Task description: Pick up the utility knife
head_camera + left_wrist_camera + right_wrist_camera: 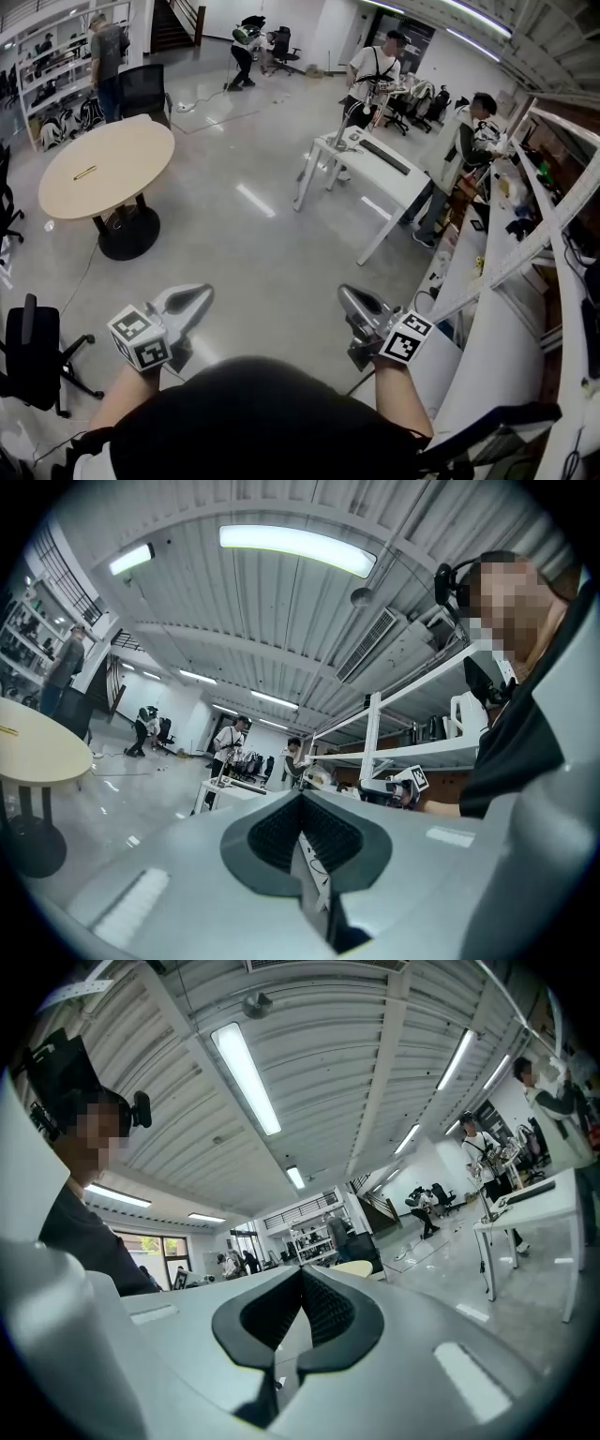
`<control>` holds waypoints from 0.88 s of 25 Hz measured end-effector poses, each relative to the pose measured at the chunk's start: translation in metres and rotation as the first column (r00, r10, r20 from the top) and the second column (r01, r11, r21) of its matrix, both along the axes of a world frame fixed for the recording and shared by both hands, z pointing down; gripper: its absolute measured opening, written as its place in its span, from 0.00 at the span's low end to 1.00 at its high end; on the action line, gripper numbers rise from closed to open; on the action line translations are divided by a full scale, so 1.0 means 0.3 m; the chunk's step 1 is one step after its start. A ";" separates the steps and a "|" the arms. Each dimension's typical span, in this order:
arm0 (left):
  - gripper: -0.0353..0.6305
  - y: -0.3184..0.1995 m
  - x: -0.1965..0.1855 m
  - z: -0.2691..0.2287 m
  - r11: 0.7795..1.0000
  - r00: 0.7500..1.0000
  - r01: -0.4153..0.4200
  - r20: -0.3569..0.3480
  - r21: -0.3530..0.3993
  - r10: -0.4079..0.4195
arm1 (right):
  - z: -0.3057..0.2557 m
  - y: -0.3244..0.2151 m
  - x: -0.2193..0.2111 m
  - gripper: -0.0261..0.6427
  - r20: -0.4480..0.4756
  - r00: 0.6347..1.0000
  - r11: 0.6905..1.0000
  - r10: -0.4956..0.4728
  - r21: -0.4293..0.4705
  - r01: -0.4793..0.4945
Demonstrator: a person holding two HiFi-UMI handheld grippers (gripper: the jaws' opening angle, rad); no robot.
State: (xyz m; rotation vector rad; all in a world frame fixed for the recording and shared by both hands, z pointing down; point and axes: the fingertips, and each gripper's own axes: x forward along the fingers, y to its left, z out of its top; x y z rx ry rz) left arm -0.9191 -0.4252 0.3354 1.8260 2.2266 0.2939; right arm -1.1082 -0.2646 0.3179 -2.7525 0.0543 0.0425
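Note:
A small yellow elongated object [85, 172], perhaps the utility knife, lies on the round beige table [122, 150] at the far left; it is too small to identify. My left gripper [199, 297] and right gripper [348, 298] are held level in front of my body, over bare grey floor, far from that table. Both are shut with nothing between the jaws. In the left gripper view the left gripper [302, 797] points toward a white desk [230, 789], with the round table [42, 752] at the left edge. The right gripper [302, 1273] faces the room the other way.
A white desk [380, 167] stands ahead at the right, with two people beside it. Long white shelving and a bench [511, 281] run along the right. A black office chair [33, 356] is at my lower left, another [145, 89] stands behind the round table. More people stand far off.

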 end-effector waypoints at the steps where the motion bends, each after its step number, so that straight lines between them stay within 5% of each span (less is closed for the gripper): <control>1: 0.05 0.016 -0.018 0.005 1.000 1.000 -0.003 0.001 0.005 0.003 | 0.005 0.011 -0.018 0.06 0.001 1.000 1.000 0.000 0.001 0.000; 12: 0.05 0.135 -0.077 0.041 0.998 0.999 -0.042 0.008 0.038 0.042 | 0.083 0.100 -0.077 0.06 0.019 1.000 0.998 0.018 0.053 -0.019; 22: 0.05 0.225 0.251 0.061 0.995 0.994 -0.102 0.024 0.002 0.102 | 0.065 0.158 0.235 0.06 0.047 0.997 0.998 0.058 0.018 -0.059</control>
